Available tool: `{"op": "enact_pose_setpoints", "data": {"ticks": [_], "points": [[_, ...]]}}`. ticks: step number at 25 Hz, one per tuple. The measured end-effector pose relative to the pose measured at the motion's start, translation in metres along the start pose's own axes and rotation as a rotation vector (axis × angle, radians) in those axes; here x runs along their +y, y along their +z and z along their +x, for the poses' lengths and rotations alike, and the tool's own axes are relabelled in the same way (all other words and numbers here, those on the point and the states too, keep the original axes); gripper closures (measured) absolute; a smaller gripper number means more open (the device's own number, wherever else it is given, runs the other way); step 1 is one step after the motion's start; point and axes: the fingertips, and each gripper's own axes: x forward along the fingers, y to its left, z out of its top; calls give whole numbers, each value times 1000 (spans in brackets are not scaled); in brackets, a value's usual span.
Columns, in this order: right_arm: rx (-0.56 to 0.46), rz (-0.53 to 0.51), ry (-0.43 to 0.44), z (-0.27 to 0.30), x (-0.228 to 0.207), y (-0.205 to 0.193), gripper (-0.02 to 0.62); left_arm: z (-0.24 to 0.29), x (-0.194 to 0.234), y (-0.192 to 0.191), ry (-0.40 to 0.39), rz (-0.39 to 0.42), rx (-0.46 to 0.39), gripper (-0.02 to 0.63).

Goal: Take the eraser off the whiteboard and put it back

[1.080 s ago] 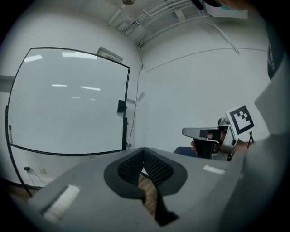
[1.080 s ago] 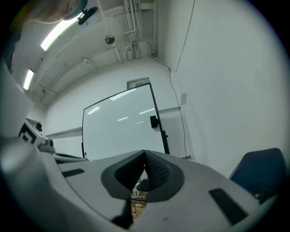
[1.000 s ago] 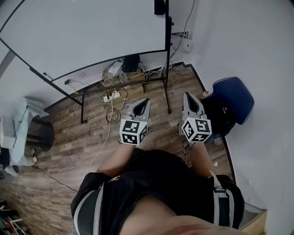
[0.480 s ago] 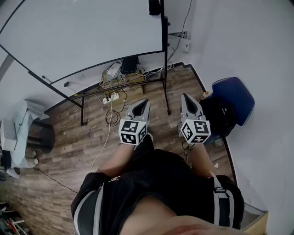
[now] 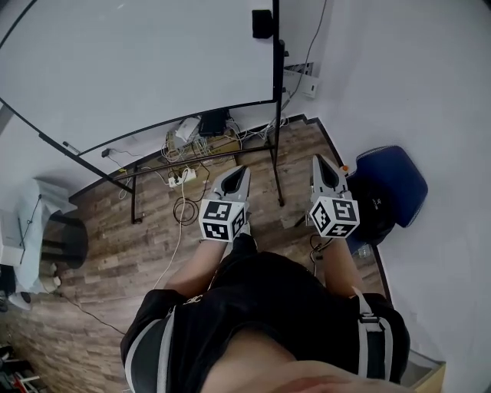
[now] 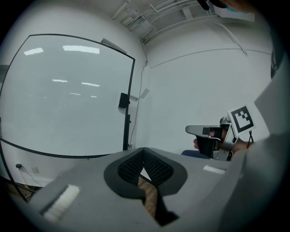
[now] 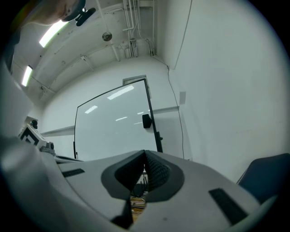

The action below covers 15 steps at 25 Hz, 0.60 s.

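Note:
The black eraser (image 5: 262, 24) clings to the whiteboard (image 5: 138, 61) near its top right corner, beside the black frame post. It also shows as a small dark block in the left gripper view (image 6: 123, 100) and the right gripper view (image 7: 146, 121). My left gripper (image 5: 240, 170) and right gripper (image 5: 318, 161) are held side by side in front of the person's body, pointing toward the board and well short of it. Both are shut with nothing between the jaws. The left gripper's tips (image 6: 144, 152) and the right gripper's tips (image 7: 145, 154) meet in their own views.
The board stands on a black frame with floor legs (image 5: 278, 165). Cables and a power strip (image 5: 188, 150) lie on the wooden floor under it. A blue chair (image 5: 395, 184) stands at the right by the white wall. A white and dark unit (image 5: 46, 230) is at the left.
The board and eraser sit lower in the head view and the chair has slid down: the person and both grippers have come closer to the board. Both grippers stay shut.

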Motion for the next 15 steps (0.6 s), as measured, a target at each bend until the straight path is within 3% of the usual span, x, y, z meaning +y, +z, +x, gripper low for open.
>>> {"op": "enact_pose_setpoints", "data": {"ticks": [10,15], "points": [[20,12,19,111,1,7,589,73,85,29,14,0,20,595],[30,34,-1,159,-9,6,589,115,111,44,-28,17,28,595]]}}
